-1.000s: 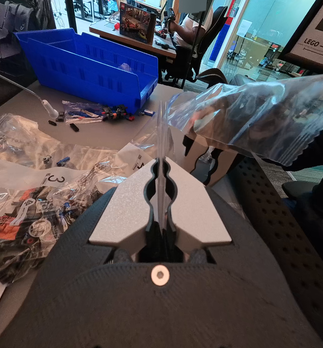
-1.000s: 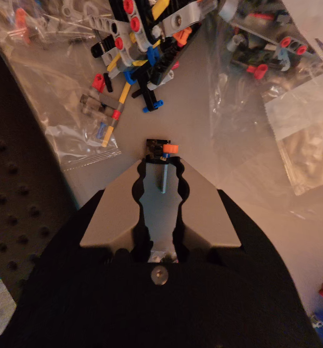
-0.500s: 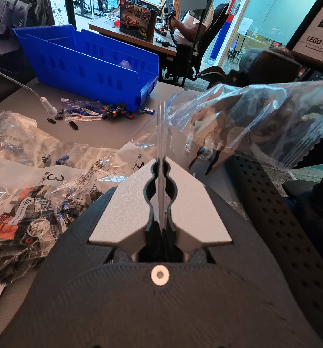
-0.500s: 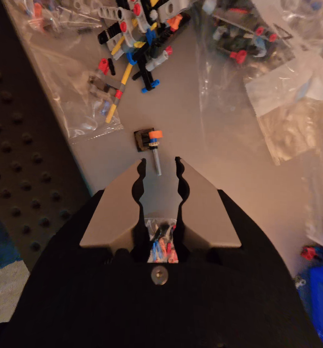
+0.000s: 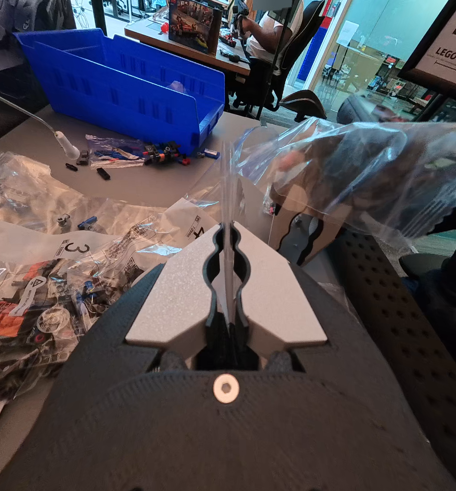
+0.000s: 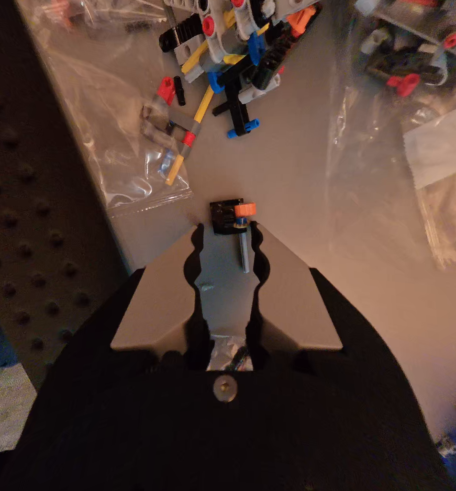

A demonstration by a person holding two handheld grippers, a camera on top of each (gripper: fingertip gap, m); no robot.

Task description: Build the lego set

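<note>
Grey table (image 6: 288,186): right tongs (image 6: 226,225) back over black piece (image 6: 222,216)

Storage bin (image 5: 131,87): showing solid bright blue. Table (image 5: 141,183): showing plain grey. Clear bag (image 5: 354,172): showing see-through, with a zigzag edge. Parts bags (image 5: 35,287): showing clear film with white labels over orange, black and blue pieces. Small piece (image 6: 232,216): showing black with an orange cap and a pale grey-blue pin. Brick pile (image 6: 237,53): showing yellow, blue, red, black and light grey.

Labelled parts bags (image 5: 48,279), lettered sign (image 5: 444,50)
</note>
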